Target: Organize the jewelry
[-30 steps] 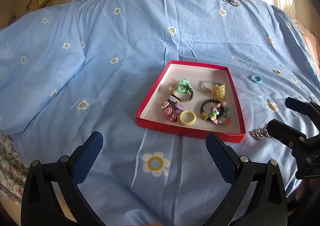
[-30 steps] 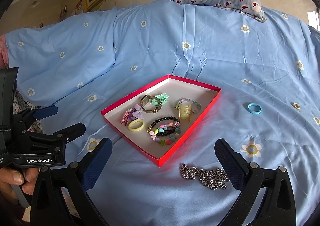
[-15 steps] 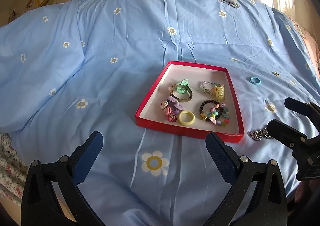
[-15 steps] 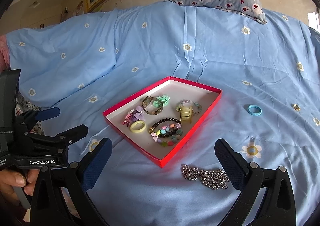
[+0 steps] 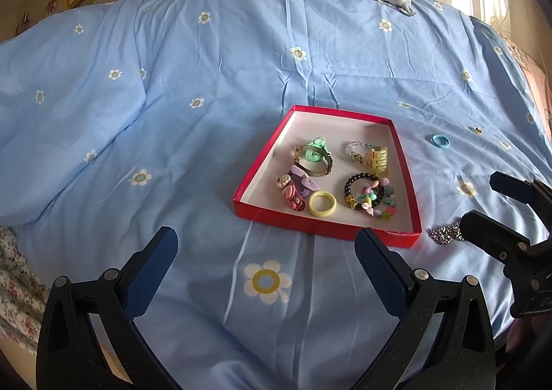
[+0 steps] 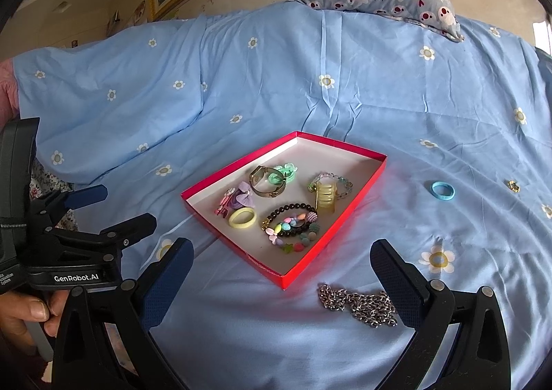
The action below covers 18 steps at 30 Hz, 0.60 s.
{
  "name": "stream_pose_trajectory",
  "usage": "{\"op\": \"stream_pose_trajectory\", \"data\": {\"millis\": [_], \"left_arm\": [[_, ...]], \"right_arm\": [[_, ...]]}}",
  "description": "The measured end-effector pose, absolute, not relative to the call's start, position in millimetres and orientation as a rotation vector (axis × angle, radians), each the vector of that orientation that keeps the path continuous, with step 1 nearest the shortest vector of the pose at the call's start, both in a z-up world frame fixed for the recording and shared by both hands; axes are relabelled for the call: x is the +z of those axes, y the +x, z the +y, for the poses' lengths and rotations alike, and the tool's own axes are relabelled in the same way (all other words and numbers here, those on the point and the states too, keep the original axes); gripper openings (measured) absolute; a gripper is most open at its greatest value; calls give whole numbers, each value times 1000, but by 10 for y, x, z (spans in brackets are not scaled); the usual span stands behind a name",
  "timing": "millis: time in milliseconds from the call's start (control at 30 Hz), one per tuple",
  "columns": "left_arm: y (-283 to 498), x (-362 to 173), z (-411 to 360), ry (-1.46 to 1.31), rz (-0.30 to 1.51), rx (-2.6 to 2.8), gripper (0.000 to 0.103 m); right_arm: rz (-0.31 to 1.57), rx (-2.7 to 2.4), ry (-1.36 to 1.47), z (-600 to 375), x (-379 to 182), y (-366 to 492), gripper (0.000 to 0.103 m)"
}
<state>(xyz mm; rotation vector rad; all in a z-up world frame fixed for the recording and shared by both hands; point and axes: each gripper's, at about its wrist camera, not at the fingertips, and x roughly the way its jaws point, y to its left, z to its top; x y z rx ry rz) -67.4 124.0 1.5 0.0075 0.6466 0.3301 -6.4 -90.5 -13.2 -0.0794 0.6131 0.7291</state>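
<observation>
Both claws stood wide open, holding nothing. The left claw (image 5: 265, 269) hovered over the blue bedspread (image 5: 207, 86), with the red tray (image 5: 324, 229) just ahead of its right finger. The right claw (image 6: 281, 272) hung beside it; a silver chain (image 6: 358, 303) lay on the bedspread between its fingers, close to the right one. A blue ring (image 6: 442, 190) lay well ahead, right of the tray (image 6: 348, 217).
</observation>
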Motion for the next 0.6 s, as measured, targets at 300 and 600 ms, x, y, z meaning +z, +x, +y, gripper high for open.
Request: {"op": "stream_pose_trajectory", "data": {"millis": [300,600], "left_arm": [[-669,-4,1238,7,648,328,103],[-668,-2,1236,7,648,328,103]], "right_arm": [[616,729,-78,-901,-137,-66,103],[618,729,-79,-907,-141,-62,103]]}}
